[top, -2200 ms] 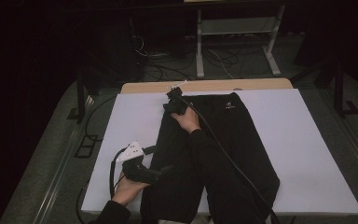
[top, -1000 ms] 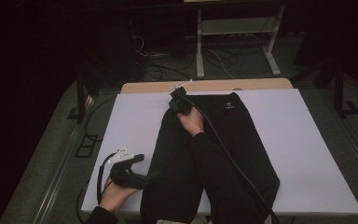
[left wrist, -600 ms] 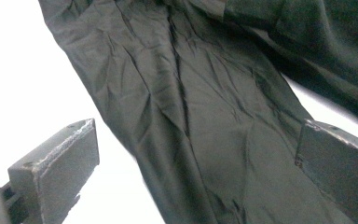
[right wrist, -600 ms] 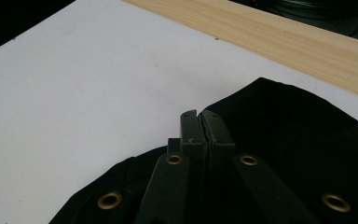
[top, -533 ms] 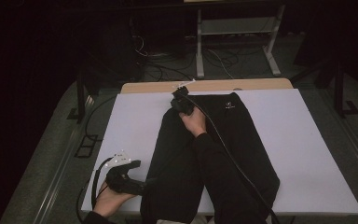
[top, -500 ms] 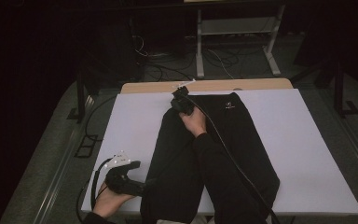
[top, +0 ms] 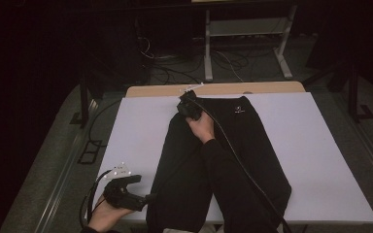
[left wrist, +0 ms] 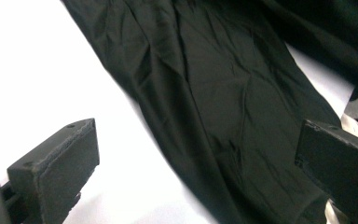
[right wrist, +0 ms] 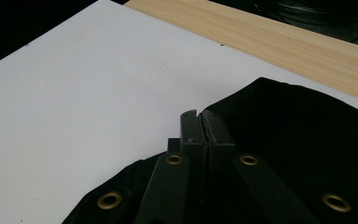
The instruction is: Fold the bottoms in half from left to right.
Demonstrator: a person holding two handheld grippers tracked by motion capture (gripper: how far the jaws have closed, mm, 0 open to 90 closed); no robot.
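**Black trousers spread on the white table, one gripper at each end**

A pair of black trousers [top: 223, 165] lies lengthwise down the middle of the high view, on a white table [top: 320, 145]. The waistband sits toward the upper centre of the frame and the legs run down to the bottom edge. A small white logo [top: 239, 110] shows near the waistband.

The right gripper [top: 190, 108] rests at the waistband, just above the centre of the high view, with the person's dark sleeve [top: 213, 160] lying along the trousers. In the right gripper view its fingers [right wrist: 192, 135] are pressed together, with black cloth [right wrist: 298, 140] bunched around them; whether a fold is pinched between them cannot be made out. A strip of bare wooden table edge [right wrist: 284, 37] crosses the upper right of that view.

The left gripper [top: 148, 198] sits in the lower left of the high view, pointing at the outer edge of the near trouser leg. In the left gripper view its fingers [left wrist: 60, 163] stand wide apart, with the trouser leg [left wrist: 214, 116] and white table between them, and nothing is gripped.
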